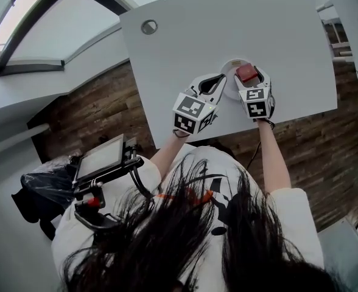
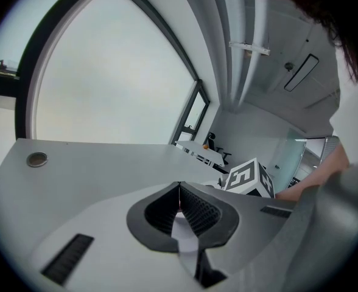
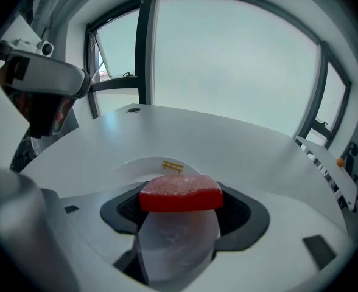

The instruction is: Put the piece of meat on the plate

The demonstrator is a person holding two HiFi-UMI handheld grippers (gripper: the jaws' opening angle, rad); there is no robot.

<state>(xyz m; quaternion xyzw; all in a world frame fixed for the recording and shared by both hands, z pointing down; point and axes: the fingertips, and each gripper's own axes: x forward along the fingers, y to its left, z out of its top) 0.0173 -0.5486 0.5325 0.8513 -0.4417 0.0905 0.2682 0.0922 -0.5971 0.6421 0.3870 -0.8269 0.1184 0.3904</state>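
Two grippers work over the near edge of the table. The right gripper is clamped on the piece of meat, with one pad on each side of the red slab. The left gripper has its jaws together at the tips, with nothing between them.

The piece of meat is held level over the near part of the plate. Bare plate shows below it and beyond it. Contact between meat and plate cannot be determined.

Probable faults from this position:
- Release over the near part may leave the slab on the rim, from where it could tip onto the table.
- If the slab sticks to one pad on opening, it may be dragged sideways or flipped.
- The left gripper lies just beside the plate, so a small movement of it may push the plate out from under the meat.

Pose: both forearms reach forward from the body. Each marker cube sits close to the person, with the jaws pointing away. The right gripper points almost straight ahead. The left gripper angles inward toward the plate.
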